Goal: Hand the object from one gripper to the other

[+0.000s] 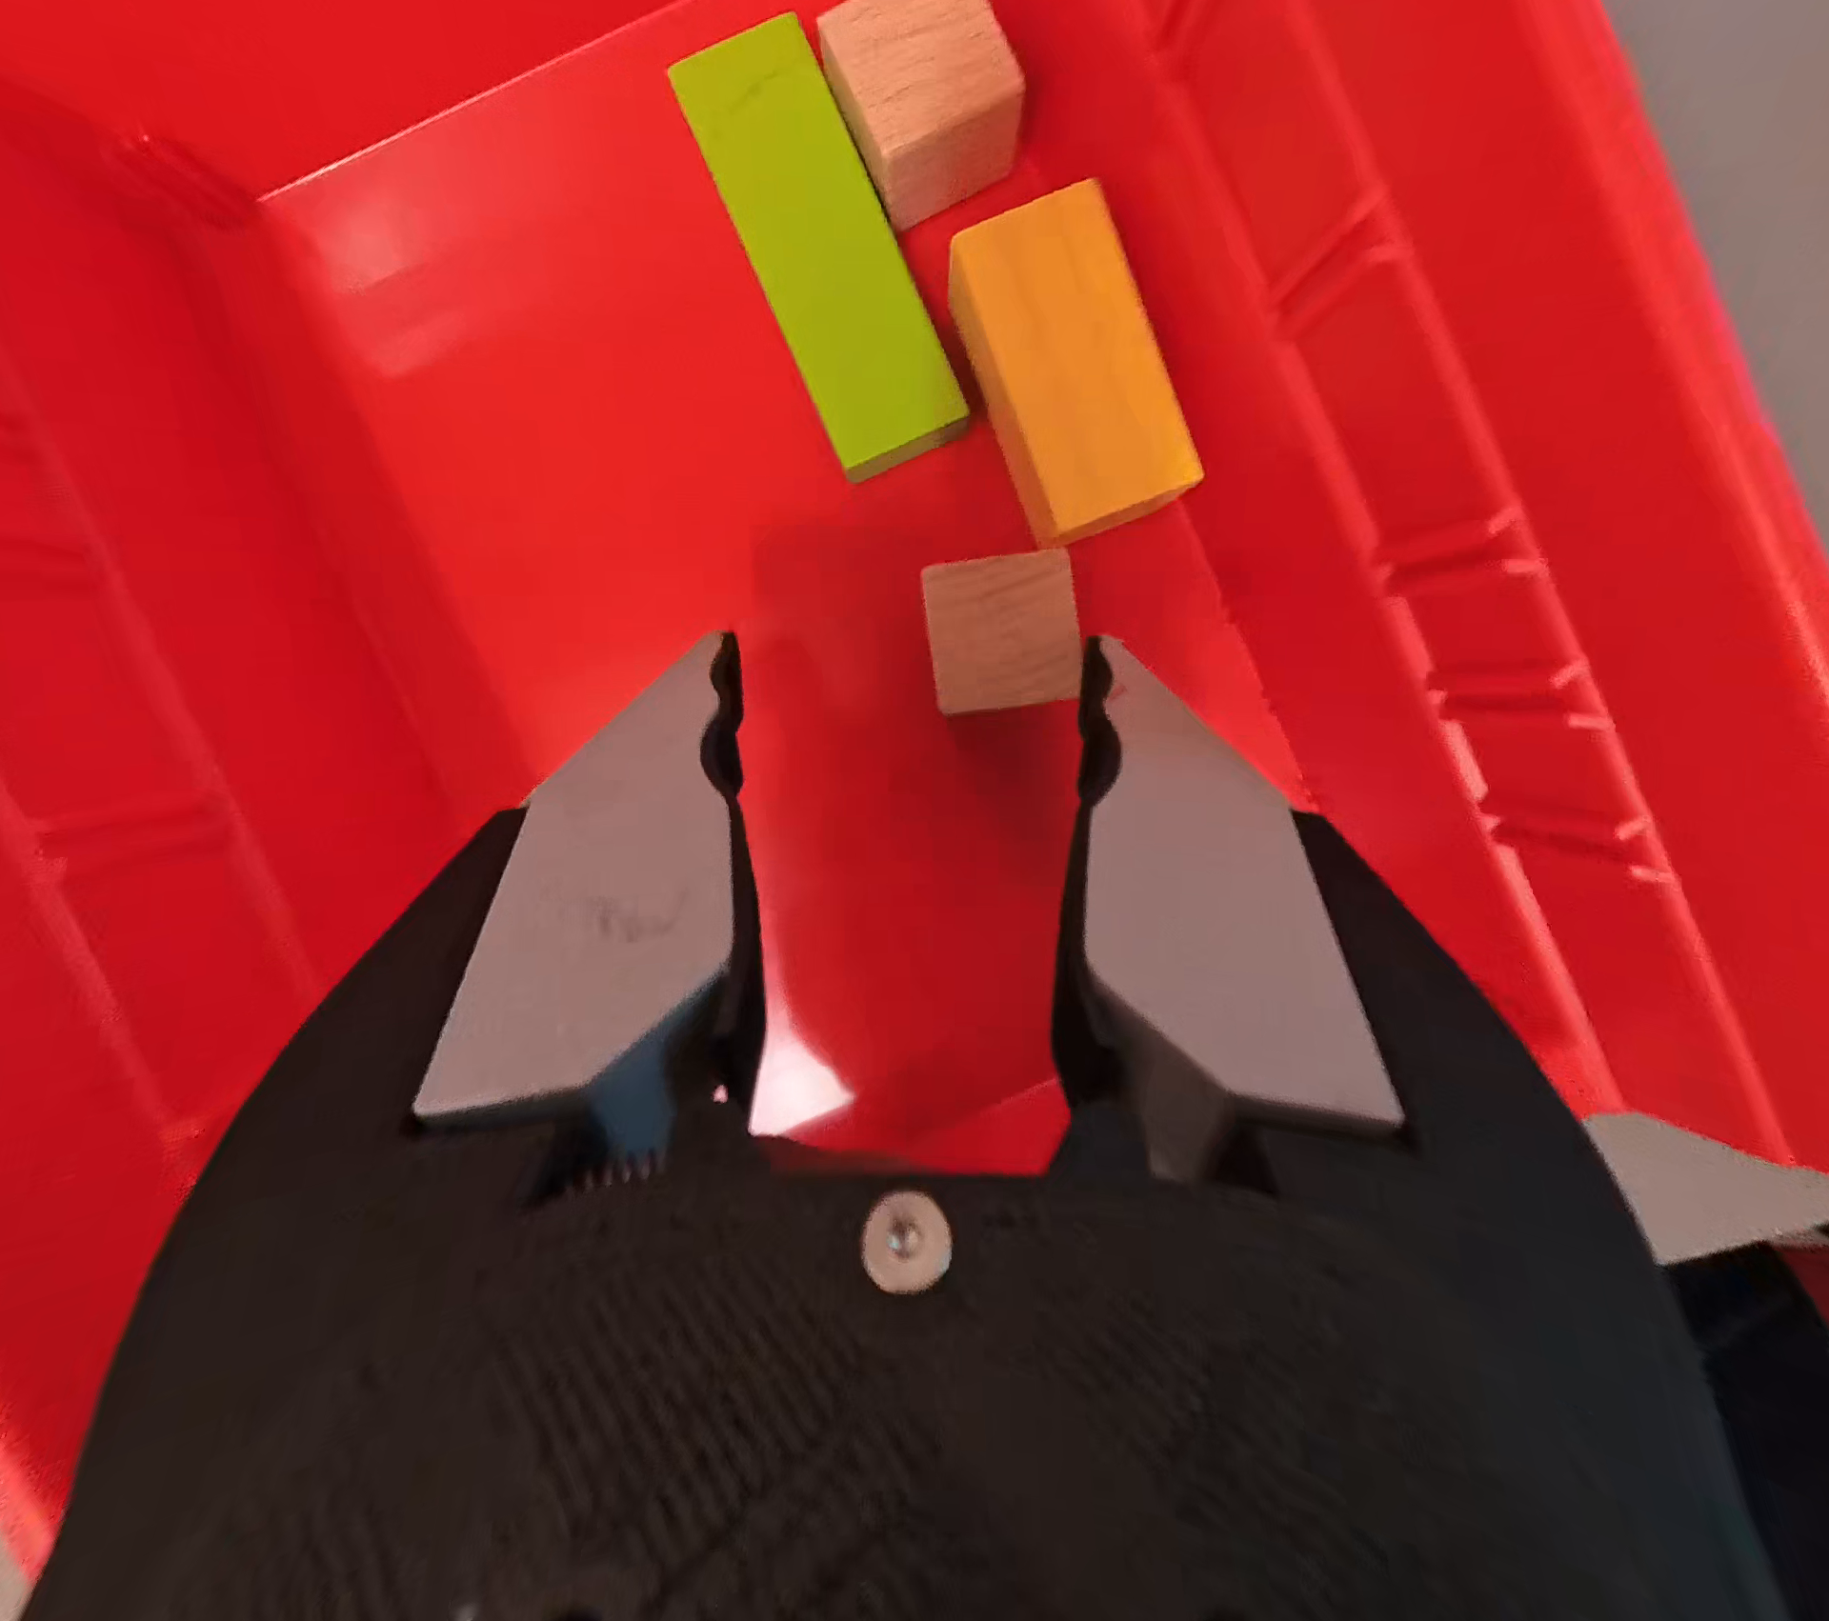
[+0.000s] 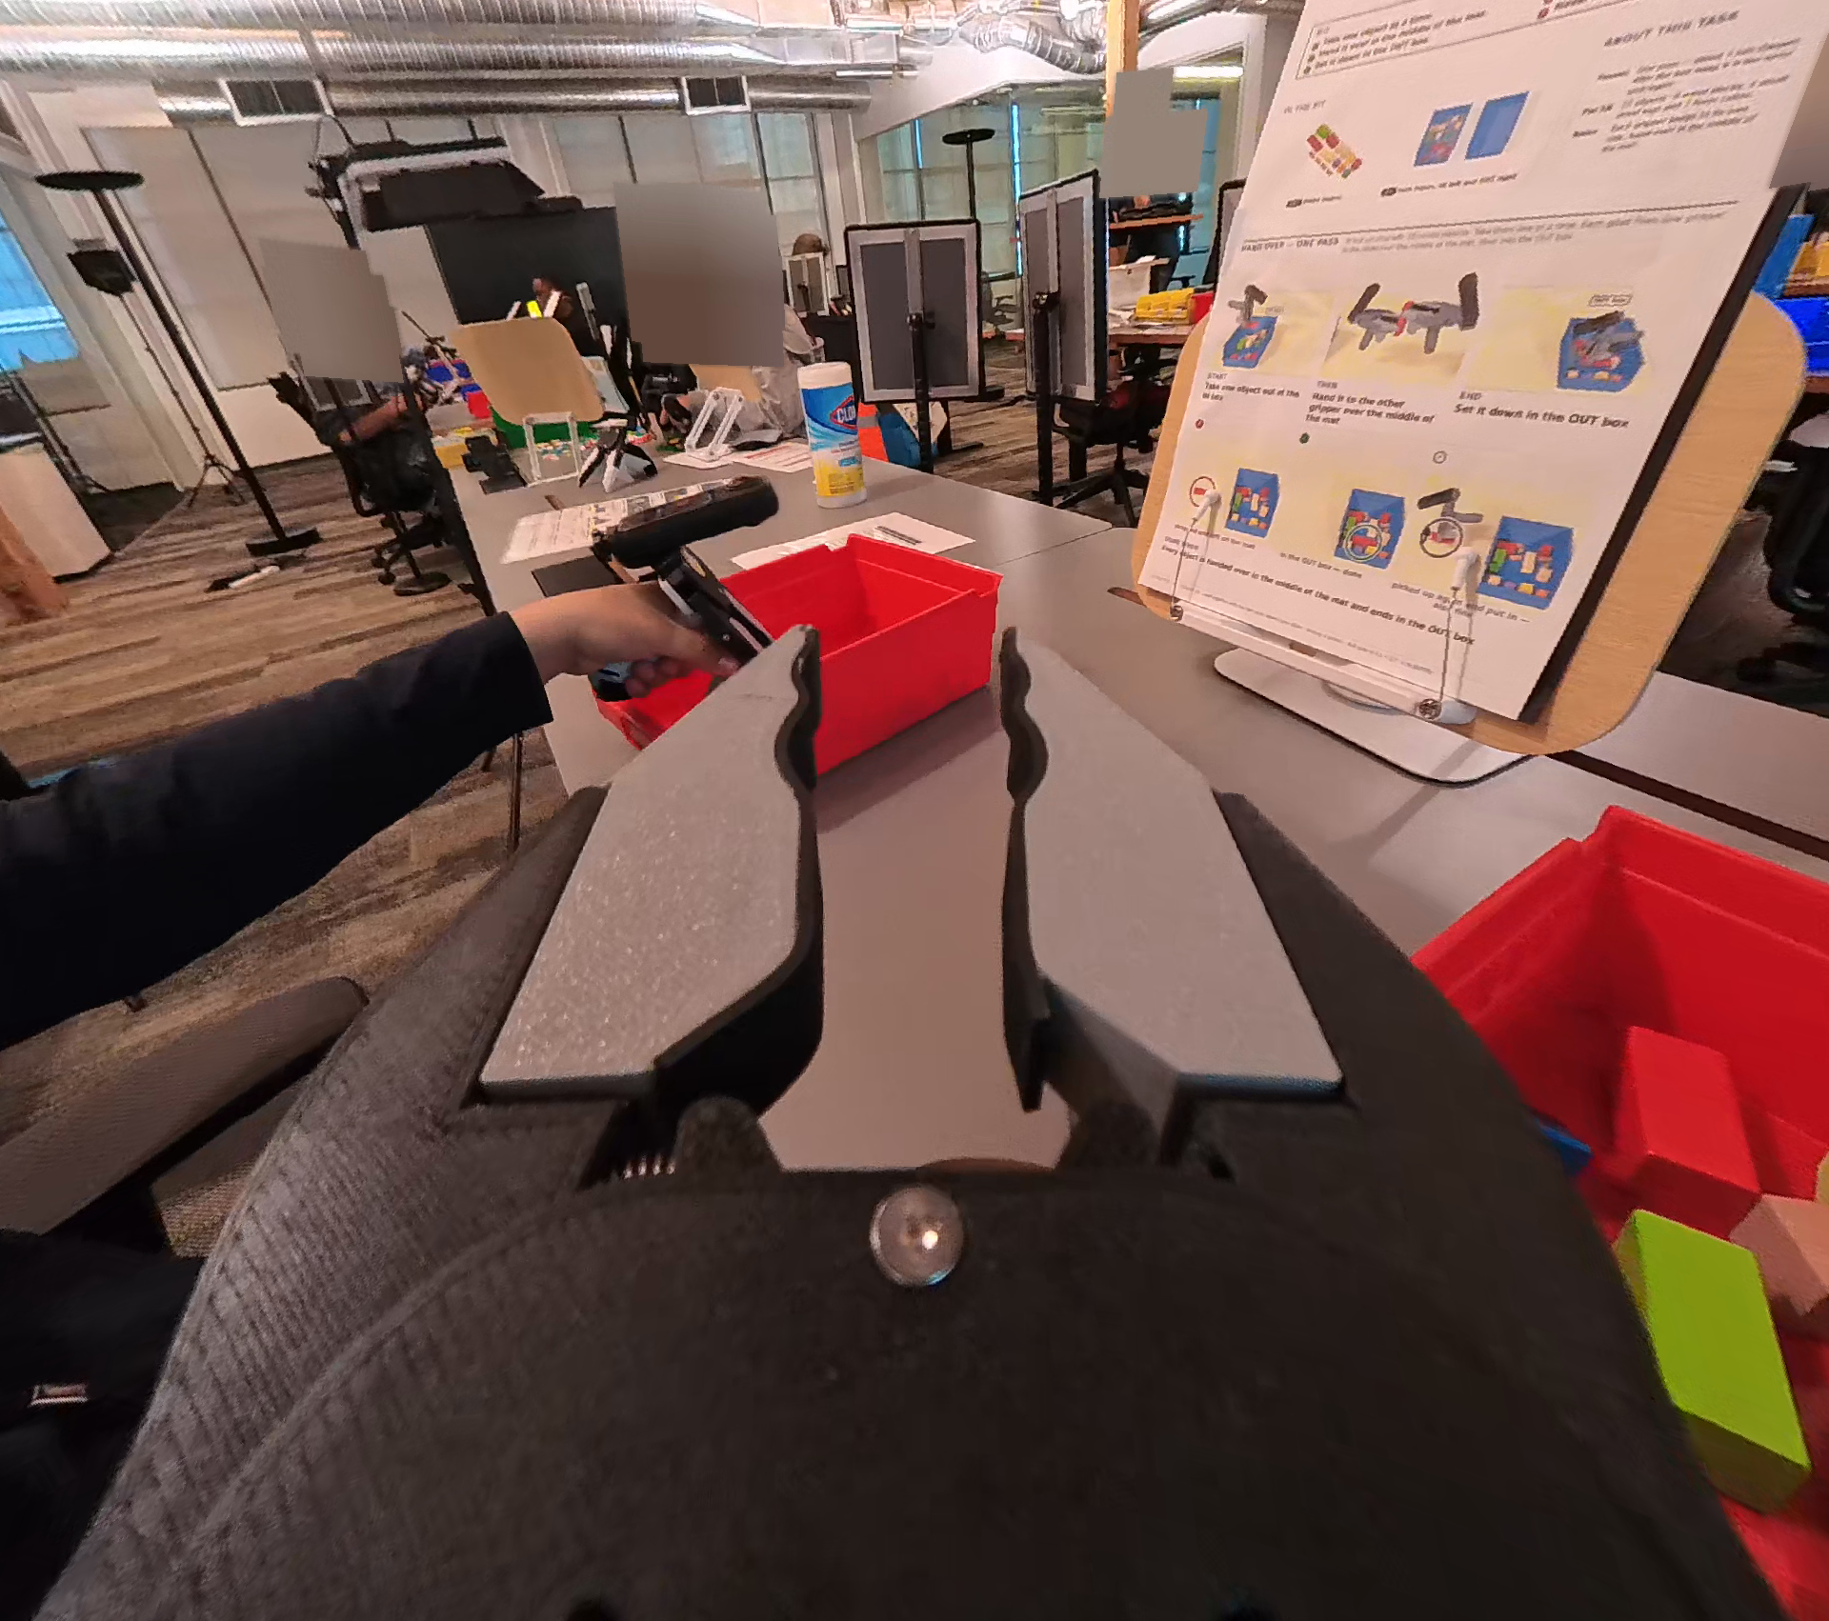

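- Small plain wooden cube (image 1: 1002,631): on the floor of the red plastic bin (image 1: 515,406), just ahead of the left gripper (image 1: 909,651), near its right fingertip; contact unclear.
- Left gripper: jaws open, empty, pointing down into the bin.
- Also in that bin: flat green wooden block (image 1: 817,243), bigger plain wooden cube (image 1: 920,84), orange wooden block (image 1: 1074,356), clustered along the right wall.
- Right gripper (image 2: 909,648): jaws open, empty, above the grey bench (image 2: 1089,574).
- Second red bin (image 2: 1633,960) at lower right holds red and green blocks.
- Instruction sheet on a stand (image 2: 1465,346) sits on the bench.
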Available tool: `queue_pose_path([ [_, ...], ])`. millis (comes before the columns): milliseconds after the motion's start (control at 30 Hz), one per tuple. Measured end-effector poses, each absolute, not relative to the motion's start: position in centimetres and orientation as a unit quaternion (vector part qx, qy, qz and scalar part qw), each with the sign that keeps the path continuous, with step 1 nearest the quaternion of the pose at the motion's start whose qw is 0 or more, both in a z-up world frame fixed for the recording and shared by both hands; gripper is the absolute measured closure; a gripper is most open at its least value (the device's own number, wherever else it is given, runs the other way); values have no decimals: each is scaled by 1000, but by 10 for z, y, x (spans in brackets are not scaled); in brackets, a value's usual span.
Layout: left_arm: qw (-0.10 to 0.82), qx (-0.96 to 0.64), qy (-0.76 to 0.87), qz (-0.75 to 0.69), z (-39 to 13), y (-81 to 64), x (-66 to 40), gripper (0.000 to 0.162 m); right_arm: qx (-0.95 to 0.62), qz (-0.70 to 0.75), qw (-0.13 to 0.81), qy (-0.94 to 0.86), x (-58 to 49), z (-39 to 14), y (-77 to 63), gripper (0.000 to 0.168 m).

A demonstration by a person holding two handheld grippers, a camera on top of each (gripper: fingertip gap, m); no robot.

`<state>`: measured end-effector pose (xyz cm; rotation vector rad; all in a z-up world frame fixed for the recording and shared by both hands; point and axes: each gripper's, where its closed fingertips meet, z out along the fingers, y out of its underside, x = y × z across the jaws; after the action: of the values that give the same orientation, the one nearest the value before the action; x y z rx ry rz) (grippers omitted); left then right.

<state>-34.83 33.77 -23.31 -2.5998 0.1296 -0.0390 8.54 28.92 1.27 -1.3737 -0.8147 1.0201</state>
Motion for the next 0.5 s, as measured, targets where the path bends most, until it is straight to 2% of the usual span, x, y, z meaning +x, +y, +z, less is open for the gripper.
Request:
queue_pose_path([
  [33, 266, -963, 48, -22, -233, 336, -347, 96, -587, 441, 584, -347, 86, 14, 289, 135],
  [167, 266, -959, 53, -81, -236, 336, -329, 103, -587, 450, 577, -346, 84, 13, 289, 135],
  [300, 225, -969, 95, -38, -258, 336, -330, 130, -591, 439, 576, -356, 79, 10, 287, 134],
  [400, 234, -965, 120, 13, -253, 337, -339, 130, -589, 437, 577, -360, 77, 10, 284, 135],
  [500, 318, -937, 135, 47, -219, 340, -340, 130, -586, 449, 566, -367, 71, 8, 280, 135],
])
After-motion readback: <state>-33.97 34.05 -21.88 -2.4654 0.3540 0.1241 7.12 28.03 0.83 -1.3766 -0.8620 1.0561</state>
